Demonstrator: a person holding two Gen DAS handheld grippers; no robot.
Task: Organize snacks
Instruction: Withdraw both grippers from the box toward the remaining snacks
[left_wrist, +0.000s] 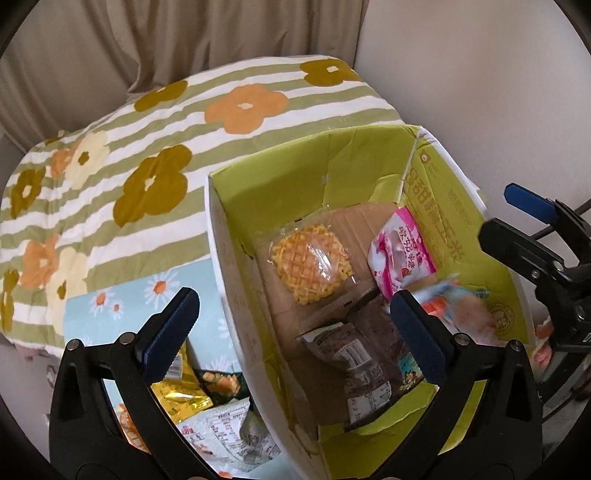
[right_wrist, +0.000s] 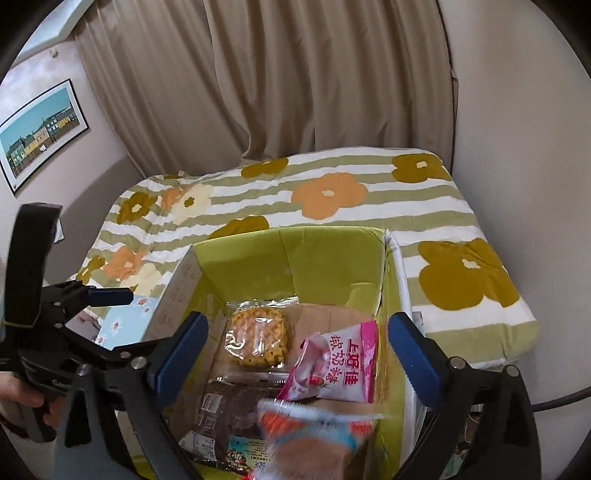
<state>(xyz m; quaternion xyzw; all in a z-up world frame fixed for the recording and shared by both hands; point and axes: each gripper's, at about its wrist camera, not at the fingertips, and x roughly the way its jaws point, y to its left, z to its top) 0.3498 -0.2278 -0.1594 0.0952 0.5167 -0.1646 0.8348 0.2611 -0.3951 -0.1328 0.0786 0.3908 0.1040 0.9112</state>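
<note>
While both the left gripper (left_wrist: 291, 325) and right gripper (right_wrist: 295, 354) gape empty over the box (left_wrist: 218, 236), the blurred snack packet (right_wrist: 314, 432) may land crooked and jam.

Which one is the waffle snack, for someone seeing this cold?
Find the green-lined cardboard box on the flowered bedding. On its brown floor near the far wall lies the waffle snack: a clear wrapper showing a yellow grid-patterned round, unlike the pink packet beside it.
</note>
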